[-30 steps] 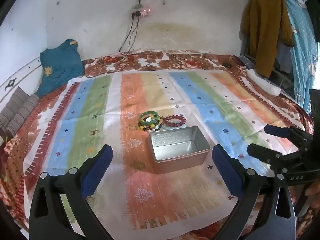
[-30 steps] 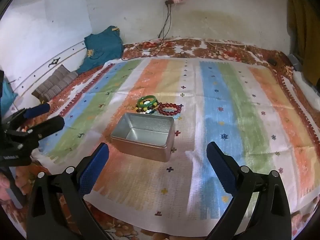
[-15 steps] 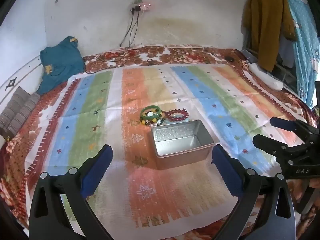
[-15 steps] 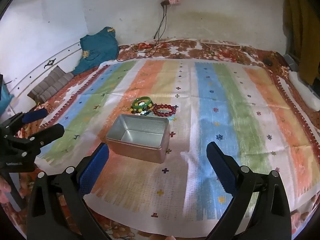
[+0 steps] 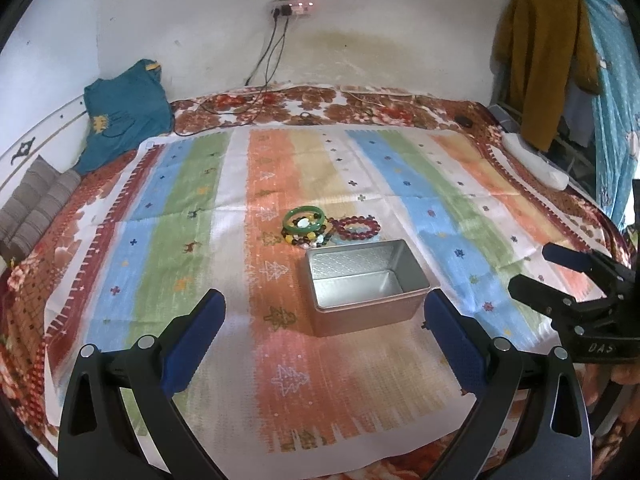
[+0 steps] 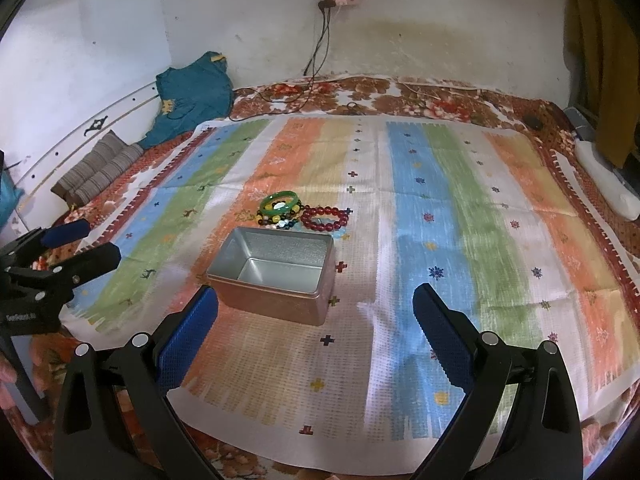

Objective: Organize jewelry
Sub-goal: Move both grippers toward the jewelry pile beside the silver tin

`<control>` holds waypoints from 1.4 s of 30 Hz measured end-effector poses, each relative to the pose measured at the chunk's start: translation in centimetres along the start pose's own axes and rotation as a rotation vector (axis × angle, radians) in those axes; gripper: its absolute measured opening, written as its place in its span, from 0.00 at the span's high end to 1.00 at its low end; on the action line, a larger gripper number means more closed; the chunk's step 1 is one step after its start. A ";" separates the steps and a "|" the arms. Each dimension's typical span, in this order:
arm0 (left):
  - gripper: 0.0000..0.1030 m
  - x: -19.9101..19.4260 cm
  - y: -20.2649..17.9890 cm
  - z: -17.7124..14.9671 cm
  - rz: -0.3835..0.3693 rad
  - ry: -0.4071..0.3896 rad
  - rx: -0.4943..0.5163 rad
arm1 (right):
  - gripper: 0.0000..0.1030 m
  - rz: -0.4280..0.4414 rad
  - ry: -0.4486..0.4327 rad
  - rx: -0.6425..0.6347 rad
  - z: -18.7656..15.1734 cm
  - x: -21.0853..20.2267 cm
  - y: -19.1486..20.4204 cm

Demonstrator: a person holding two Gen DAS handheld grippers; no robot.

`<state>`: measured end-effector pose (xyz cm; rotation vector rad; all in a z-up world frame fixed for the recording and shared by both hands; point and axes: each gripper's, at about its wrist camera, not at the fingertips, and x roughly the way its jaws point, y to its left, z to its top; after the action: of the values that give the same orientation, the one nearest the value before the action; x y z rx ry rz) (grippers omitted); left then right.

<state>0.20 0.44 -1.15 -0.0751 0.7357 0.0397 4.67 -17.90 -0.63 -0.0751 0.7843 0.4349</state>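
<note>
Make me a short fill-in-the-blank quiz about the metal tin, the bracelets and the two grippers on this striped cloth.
1. The rectangular silver metal tin holds ____ bracelets.
2. The green bangle lies to the ____ of the dark red bead bracelet in both views.
3. The left gripper and the right gripper both have their jaws ____.
4. All the bracelets lie on the ____ side of the tin.

Missing words: no; left; open; far

teal shirt (image 5: 120, 116) by the wall, mustard garment (image 5: 544, 52) hanging, striped cloth (image 5: 192, 208) spread flat

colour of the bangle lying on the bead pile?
Green bangle, resting on the mixed beads; clearest in the left wrist view.
</note>
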 end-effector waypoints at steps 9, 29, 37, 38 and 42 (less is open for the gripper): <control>0.05 0.5 0.8 0.3 0.017 0.015 -0.018 | 0.04 -0.002 0.003 -0.001 0.0 0.1 0.1; 0.05 1.9 2.0 1.0 0.087 0.062 -0.052 | 0.04 -0.020 0.036 0.021 1.2 1.7 -0.8; 0.05 2.7 2.1 2.5 0.106 0.062 -0.037 | 0.04 -0.026 0.066 0.028 2.2 3.0 -1.4; 0.05 2.8 2.1 2.8 0.106 0.061 -0.035 | 0.04 -0.027 0.066 0.028 2.4 3.1 -1.5; 0.05 3.5 2.2 3.3 0.105 0.068 -0.039 | 0.04 -0.021 0.067 0.030 2.8 3.3 -1.6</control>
<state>4.83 2.90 -1.20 -0.0756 0.8062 0.1521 9.25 -17.54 -1.08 -0.0698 0.8547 0.4023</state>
